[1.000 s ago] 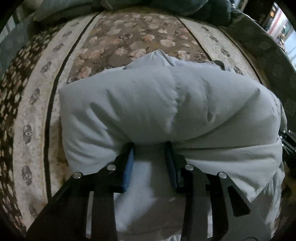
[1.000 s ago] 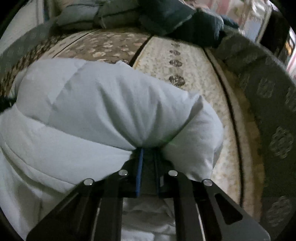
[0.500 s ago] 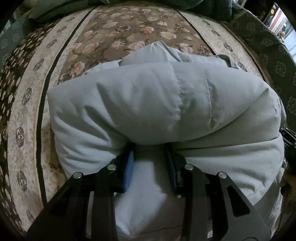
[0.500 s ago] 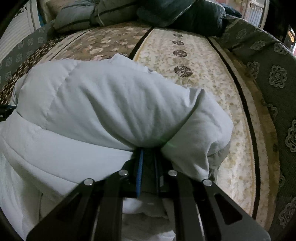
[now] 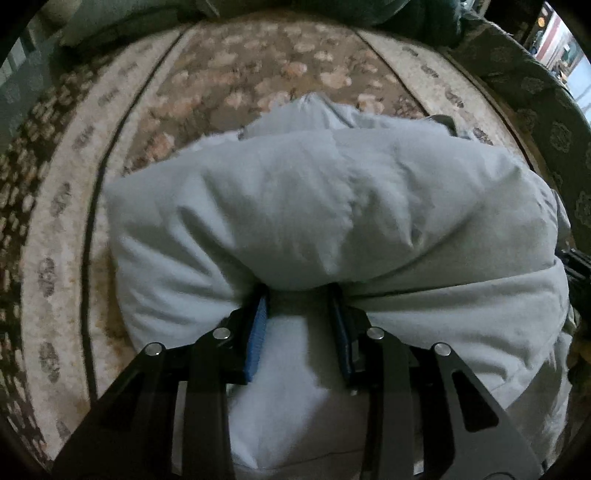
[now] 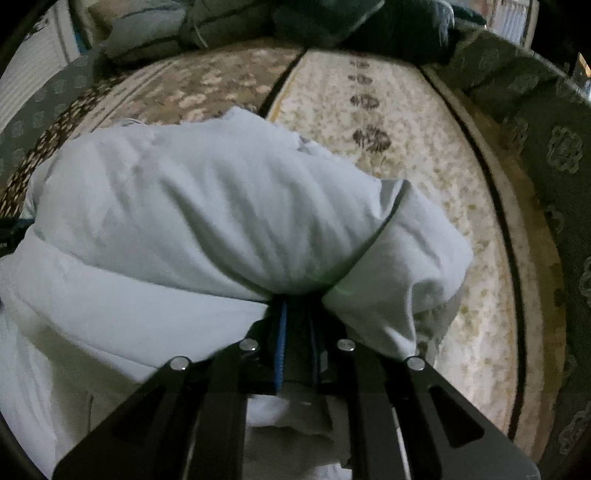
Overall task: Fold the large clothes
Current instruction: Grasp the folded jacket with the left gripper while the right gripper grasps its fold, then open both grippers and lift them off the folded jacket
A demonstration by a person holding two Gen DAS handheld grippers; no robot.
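- Left hand-held gripper: we see its blue pads part-way apart, clamped on a thick gathered wad of the pale blue-grey padded garment.
- Right hand-held gripper: jaws narrow and just been opening a touch; a thin pinch of the same garment sits between the pads and the fabric puckers there, so we read it as gripped.
- Garment location: bunched in a puffy roll on the floral brown-and-cream patterned bed cover, with both grippers on its near edge. We can tell the top layer is doubled over the lower one.
- Dark green cushions and bedding are piled at the far end, well apart from the garment.
- Handling, our judgement: soft, bulky, springy filling. It looks light for its size, but it will balloon back once released. The shell looks smooth and may slip from a thin pinch.
- Where to hold: we'd grab at seams or the hem through both layers, spaced wide along the edge. A thick bite like the left one looks safer than the right's thin one.
- Risk: the fold may spring open.
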